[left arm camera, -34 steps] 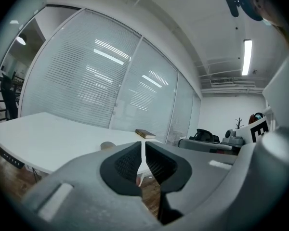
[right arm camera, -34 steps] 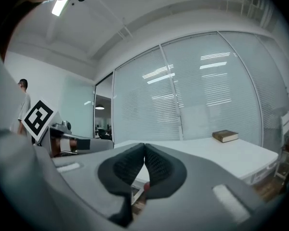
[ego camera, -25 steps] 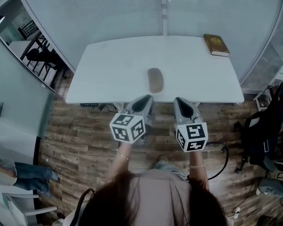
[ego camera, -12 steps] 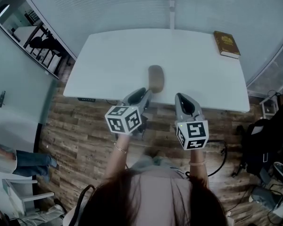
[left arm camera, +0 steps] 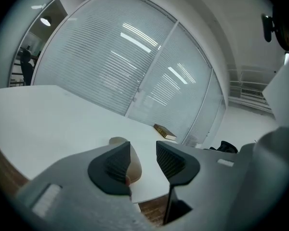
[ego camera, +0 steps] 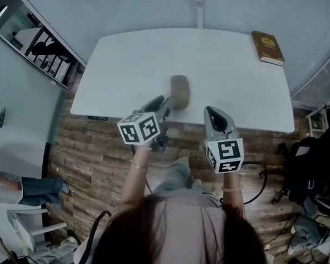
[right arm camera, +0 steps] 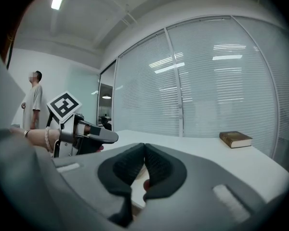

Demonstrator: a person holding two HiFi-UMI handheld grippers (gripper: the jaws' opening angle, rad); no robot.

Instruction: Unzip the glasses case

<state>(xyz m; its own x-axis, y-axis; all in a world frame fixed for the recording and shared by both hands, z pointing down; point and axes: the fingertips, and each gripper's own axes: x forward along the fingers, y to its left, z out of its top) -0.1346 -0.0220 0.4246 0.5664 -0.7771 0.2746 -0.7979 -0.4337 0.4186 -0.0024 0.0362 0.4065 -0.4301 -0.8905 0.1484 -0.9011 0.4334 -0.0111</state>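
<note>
You are aiming your left gripper (ego camera: pixel 165 101), jaws just now opening and empty, at the glasses case (ego camera: pixel 180 92) near the table's (ego camera: pixel 126 65) 6 o'clock edge, likely to brace it, with your right gripper (ego camera: pixel 212 114) waiting pressed together.

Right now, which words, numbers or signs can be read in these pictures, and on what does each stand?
No readable words or numbers anywhere.
Book: cover design too small to read.
Left cube, right cube: black-and-white square patterns only, no letters.
Case: no print visible.
</note>
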